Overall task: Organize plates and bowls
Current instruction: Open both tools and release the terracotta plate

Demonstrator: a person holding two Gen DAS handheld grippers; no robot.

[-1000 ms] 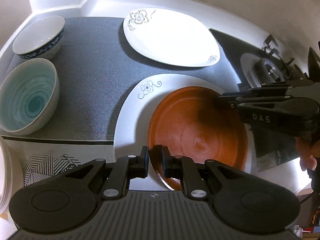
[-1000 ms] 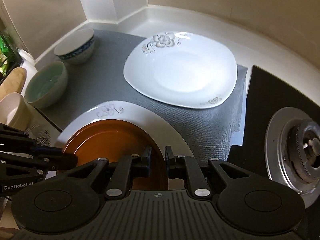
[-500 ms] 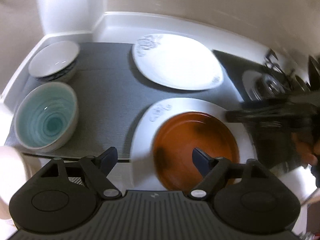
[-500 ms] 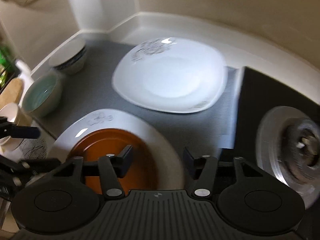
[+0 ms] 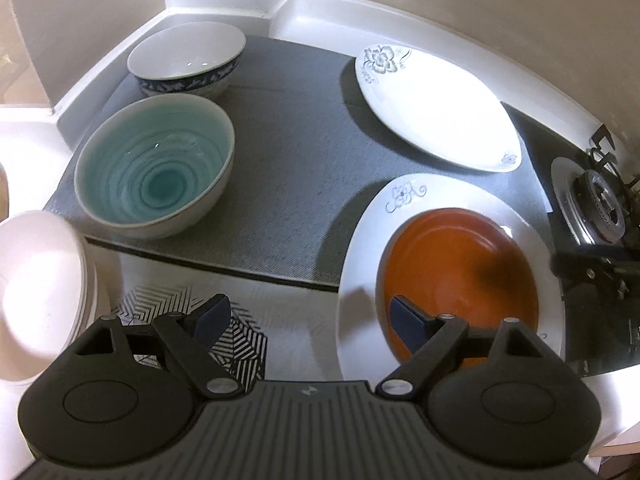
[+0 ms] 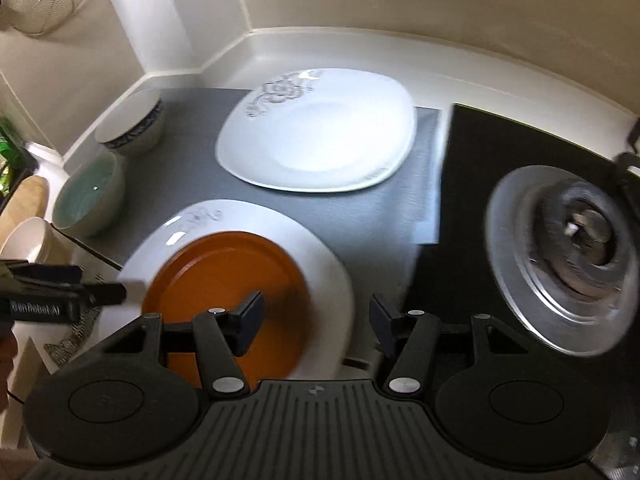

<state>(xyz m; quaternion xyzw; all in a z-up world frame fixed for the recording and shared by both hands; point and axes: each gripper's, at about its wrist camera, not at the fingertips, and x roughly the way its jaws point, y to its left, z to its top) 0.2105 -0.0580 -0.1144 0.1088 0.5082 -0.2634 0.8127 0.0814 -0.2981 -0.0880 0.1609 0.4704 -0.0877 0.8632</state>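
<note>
Both grippers are off the orange plate (image 5: pixel 456 264) now, which sits flat inside the near white plate (image 5: pixel 360 264) at the front edge of the grey mat (image 5: pixel 280 160). Left gripper (image 5: pixel 308 318) has its jaws spread wide with nothing between them, and its right finger (image 5: pixel 408 320) hangs over the orange plate's near rim. Right gripper (image 6: pixel 316 322) is about half open, also empty, straddling the white plate's right edge. The second white plate (image 5: pixel 436 108) lies at the mat's back. The teal bowl (image 5: pixel 156 164) and blue-rimmed bowl (image 5: pixel 188 60) sit on the mat's left side, almost touching.
</note>
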